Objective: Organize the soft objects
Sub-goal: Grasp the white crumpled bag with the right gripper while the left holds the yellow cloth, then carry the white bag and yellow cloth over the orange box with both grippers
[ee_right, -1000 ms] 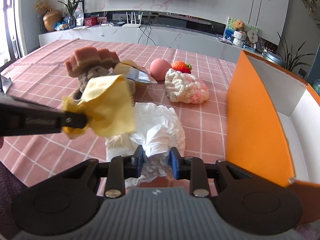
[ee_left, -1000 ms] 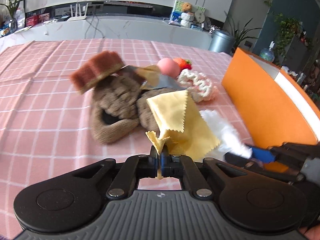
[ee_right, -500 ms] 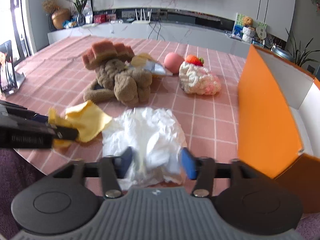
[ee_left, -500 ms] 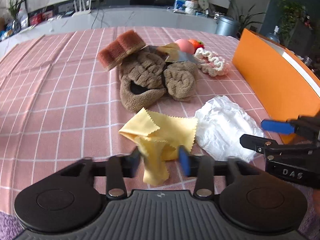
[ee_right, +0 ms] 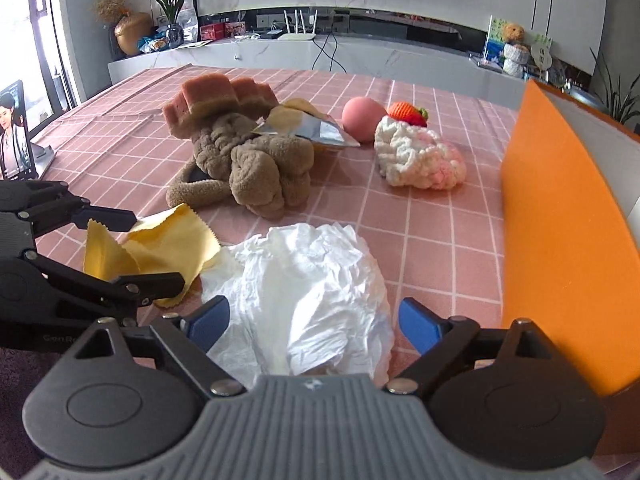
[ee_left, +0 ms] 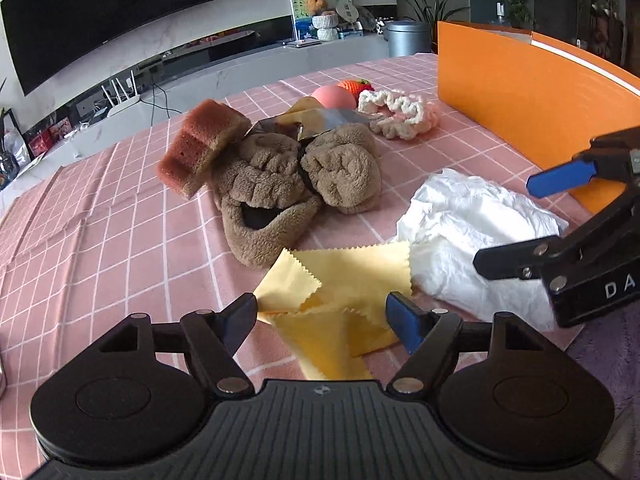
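Observation:
A yellow cloth point(ee_left: 340, 292) with zigzag edges lies crumpled on the pink checked tablecloth, between the wide, still opening jaws of my left gripper point(ee_left: 322, 316); the pads do not press it. To its right lies a crumpled white cloth point(ee_right: 308, 284), loose between the opening jaws of my right gripper point(ee_right: 314, 320). The right gripper point(ee_left: 516, 220) shows at the left view's right edge, and the left gripper point(ee_right: 156, 252) at the right view's left edge. Behind them lie brown fluffy slippers point(ee_left: 288, 184) with a brown sponge point(ee_left: 204, 140) leaning on them.
An orange box point(ee_right: 560, 216) with a white inside stands on the right. Farther back lie a foil snack bag point(ee_right: 308, 128), a pink ball point(ee_right: 362, 118), a crocheted white-pink piece point(ee_right: 420, 156) and a knitted strawberry point(ee_right: 408, 114). A phone point(ee_right: 14, 132) stands at the left edge.
Both grippers were shut on their cloths and held them up. Both jaws have spread, and the yellow and white cloths now lie loose on the tablecloth. The left gripper has rolled.

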Demonstrator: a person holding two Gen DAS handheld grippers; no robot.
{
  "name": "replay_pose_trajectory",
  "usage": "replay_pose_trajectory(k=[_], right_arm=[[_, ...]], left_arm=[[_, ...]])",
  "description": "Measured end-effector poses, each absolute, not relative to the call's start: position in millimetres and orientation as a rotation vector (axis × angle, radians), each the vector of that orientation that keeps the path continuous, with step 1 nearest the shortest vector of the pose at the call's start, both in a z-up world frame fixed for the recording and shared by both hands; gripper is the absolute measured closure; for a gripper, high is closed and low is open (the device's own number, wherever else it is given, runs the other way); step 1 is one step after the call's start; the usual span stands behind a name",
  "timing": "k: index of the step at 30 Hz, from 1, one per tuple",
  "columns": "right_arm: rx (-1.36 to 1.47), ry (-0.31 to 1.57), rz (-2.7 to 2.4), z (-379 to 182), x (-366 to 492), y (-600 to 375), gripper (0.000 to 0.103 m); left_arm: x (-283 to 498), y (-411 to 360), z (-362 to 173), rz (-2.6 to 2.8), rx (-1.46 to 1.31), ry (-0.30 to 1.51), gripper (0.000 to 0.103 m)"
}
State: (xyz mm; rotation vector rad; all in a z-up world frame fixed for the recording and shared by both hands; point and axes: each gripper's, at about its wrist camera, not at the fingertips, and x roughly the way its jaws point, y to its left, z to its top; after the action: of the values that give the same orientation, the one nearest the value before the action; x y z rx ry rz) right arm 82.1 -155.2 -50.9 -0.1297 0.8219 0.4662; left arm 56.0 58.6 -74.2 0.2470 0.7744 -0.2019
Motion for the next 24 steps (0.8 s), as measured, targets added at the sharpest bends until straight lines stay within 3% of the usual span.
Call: replay_pose_trajectory(k=[3,5,7,12,16,19,24], right_arm=[[-0.132,0.834,0.469,-54.4,83.8,-151.8,0.02],[-0.162,0.834,0.459,-56.9,83.5,-148.3,0.034],[-0.195,0.824,0.453,-57.8,81.5,-146.2,0.037],[-0.239,0.799,0.47,-55.6,75.7,-140.2,0.059],[-0.276,0.781,0.49,-55.2,70.0,-135.3,0.074],[-0.279,0.78,0.487,-54.8,69.1,-134.9,0.078],[-0.248,0.778,0.473,-49.7,66.1,-139.1,0.079]], left_arm=[[61.1,59.5,-75.1,-0.207,0.223,0.773,0.019],[63.1,61.7,-74.7,-0.215,0.188,0.778,0.031],[64.7,63.2,-74.1,-0.213,0.163,0.783,0.043],[63.7,56.9,-72.5,-0.213,0.171,0.779,0.075],[62.9,53.4,-72.3,-0.209,0.156,0.785,0.088],[62.2,52.8,-71.7,-0.206,0.132,0.794,0.097],[58.0,53.4,-68.4,-0.177,0.106,0.794,0.099]])
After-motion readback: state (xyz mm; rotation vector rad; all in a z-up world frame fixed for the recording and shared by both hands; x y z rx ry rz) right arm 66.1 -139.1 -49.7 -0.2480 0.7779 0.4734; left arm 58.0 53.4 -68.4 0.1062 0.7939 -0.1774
